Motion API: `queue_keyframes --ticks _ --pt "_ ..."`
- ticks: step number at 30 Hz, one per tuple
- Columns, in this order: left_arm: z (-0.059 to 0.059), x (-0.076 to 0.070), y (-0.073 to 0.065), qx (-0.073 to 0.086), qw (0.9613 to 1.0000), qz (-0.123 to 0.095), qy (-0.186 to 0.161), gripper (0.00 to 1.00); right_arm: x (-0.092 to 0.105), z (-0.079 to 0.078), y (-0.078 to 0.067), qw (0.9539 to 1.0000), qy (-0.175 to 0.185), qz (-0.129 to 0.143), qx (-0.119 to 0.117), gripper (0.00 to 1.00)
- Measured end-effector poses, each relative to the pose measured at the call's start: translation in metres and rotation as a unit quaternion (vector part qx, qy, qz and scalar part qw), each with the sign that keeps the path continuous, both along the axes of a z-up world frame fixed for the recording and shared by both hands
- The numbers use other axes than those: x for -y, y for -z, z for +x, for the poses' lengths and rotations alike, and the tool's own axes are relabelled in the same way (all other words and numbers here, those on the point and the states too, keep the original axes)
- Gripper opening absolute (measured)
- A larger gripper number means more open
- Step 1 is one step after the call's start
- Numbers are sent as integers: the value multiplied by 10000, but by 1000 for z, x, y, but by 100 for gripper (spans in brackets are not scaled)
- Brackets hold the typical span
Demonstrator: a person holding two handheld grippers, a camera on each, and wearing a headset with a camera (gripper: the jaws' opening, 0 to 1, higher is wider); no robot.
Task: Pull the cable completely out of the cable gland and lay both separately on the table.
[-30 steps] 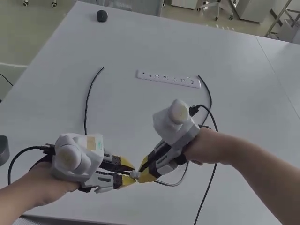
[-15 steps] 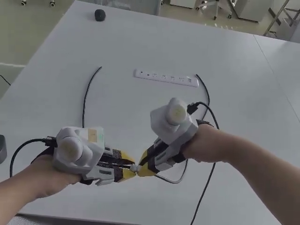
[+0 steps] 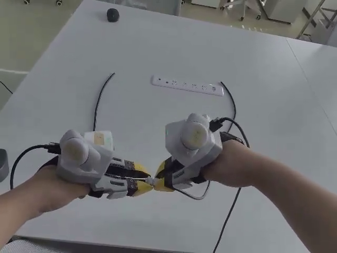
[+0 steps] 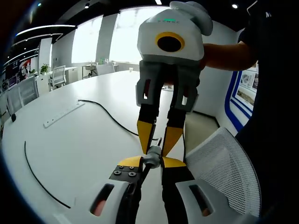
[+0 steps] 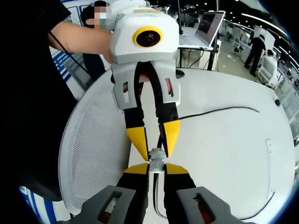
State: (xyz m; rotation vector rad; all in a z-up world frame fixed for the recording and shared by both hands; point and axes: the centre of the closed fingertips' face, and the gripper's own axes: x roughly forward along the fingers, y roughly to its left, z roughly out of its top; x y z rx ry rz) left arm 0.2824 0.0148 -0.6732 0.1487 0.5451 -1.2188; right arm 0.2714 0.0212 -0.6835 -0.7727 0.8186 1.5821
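Note:
The small grey cable gland (image 3: 151,182) hangs just above the table's near edge, between two grippers that meet tip to tip. My left gripper (image 3: 141,184) comes in from the left and my right gripper (image 3: 159,182) from the right. In the left gripper view the gland (image 4: 152,157) sits between my own yellow tips, with the right gripper (image 4: 158,144) pointing down at it. In the right gripper view the gland (image 5: 156,158) sits between that gripper's tips, and a cable tail runs back between its jaws. The black cable (image 3: 96,113) trails away across the table.
A white power strip (image 3: 188,86) lies mid-table, and a dark round object (image 3: 112,16) sits at the far end. A loop of cable (image 3: 196,196) hangs under the right gripper. A white mesh chair (image 5: 93,154) stands below the table edge.
Both grippers stay tip to tip on the gland. The right gripper has turned a little more upright and both hands have drifted slightly left.

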Motion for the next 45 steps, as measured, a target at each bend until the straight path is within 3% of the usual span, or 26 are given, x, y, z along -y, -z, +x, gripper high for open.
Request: queue_keyframes --ticks 3,8,9,10,12,14,15,16,19,22,23,25,36,39,41,43,44,45 --pt "0 0 -1 -119 9999 -60 -29 15 1 0 -1 10000 -17 54 51 5" --pt "1 1 -2 -339 9992 -122 -147 15 1 2 -3 9980 -183 56 594 5" --pt "1 0 -2 -601 9977 -176 -256 15 0 3 -3 9968 -166 86 779 5" --pt "2 -1 -2 -605 9977 -184 -253 15 0 2 -3 9959 -177 97 880 5" --pt "3 -1 -3 -501 9983 -174 -244 15 -1 5 -6 9915 -172 127 1282 5" --pt "3 -2 -4 -656 9971 -228 -301 15 -1 4 -7 9868 -138 141 1608 6" --pt "4 -2 -5 -593 9975 -236 -309 15 -2 7 -9 9807 -163 195 1940 6" --pt "4 -1 -7 -582 9975 -244 -306 15 -2 5 -9 9788 -180 210 2030 6" --pt "4 -1 -8 -816 9953 -287 -427 15 -2 6 -9 9638 -314 247 2635 6" --pt "2 1 -6 -853 9952 -243 -418 15 -1 3 -5 9593 -266 233 2802 6" --pt "2 1 -6 -870 9950 -239 -430 15 -1 4 -5 9551 -315 265 2935 6" --pt "-1 2 -5 -945 9945 -209 -413 15 -1 1 -3 9556 -318 264 2916 7" --pt "0 2 -6 -845 9952 -237 -434 16 -1 6 -6 9548 -341 363 2930 8" --pt "0 -1 -3 -781 9960 -126 -411 16 -1 7 -5 9649 -138 392 2594 10" --pt "-1 -3 -1 -732 9965 -34 -397 16 0 7 -6 9687 -148 447 2438 11" --pt "0 -5 -1 -534 9980 91 -311 16 1 9 -10 9789 226 644 1927 16" --pt "0 -6 0 -420 9986 150 -284 16 2 5 -12 9869 428 762 1354 17" --pt "-1 -6 1 -383 9988 171 -262 16 2 7 -15 9884 566 852 1122 19"
